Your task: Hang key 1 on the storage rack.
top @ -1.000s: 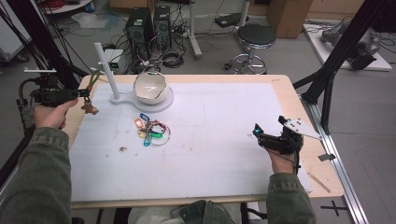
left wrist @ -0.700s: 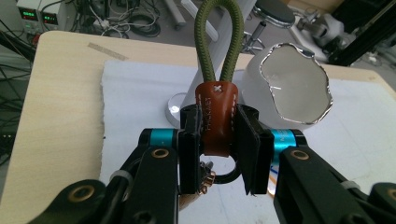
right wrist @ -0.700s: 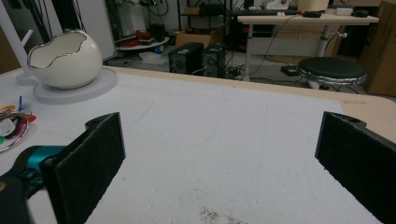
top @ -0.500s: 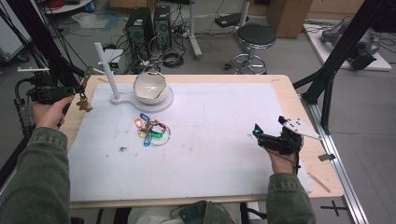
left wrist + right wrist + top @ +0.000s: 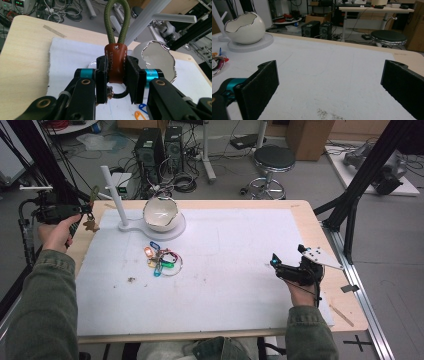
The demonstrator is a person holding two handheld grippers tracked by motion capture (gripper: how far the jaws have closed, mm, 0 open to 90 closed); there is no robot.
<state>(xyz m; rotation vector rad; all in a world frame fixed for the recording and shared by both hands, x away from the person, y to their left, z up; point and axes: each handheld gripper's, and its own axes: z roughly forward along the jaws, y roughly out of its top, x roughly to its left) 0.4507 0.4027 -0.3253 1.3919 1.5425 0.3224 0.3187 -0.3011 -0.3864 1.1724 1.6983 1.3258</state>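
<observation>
My left gripper point(image 5: 116, 82) is shut on a keychain point(image 5: 115, 62): a brown leather tab with an olive-green cord loop above it and a dark metal ring below. In the high view this left gripper point(image 5: 82, 212) hangs over the table's far left corner, the keychain point(image 5: 91, 223) dangling from it, just left of the white stand point(image 5: 114, 195). The white egg-shaped bowl point(image 5: 161, 214) sits on the stand's round base. My right gripper point(image 5: 276, 264) rests low at the right of the white mat point(image 5: 225, 265), its jaws wide apart point(image 5: 329, 85) with nothing between them.
A heap of coloured clips and key rings point(image 5: 161, 261) lies on the mat in front of the bowl. A small dark crumb patch point(image 5: 131, 280) sits at the mat's left. Bare wood point(image 5: 300, 212) rims the mat. Computer towers point(image 5: 157, 145) and a stool point(image 5: 275, 162) stand beyond the table.
My left hand has carried the keychain a little toward the far left, away from the clip heap. The right hand has stayed put.
</observation>
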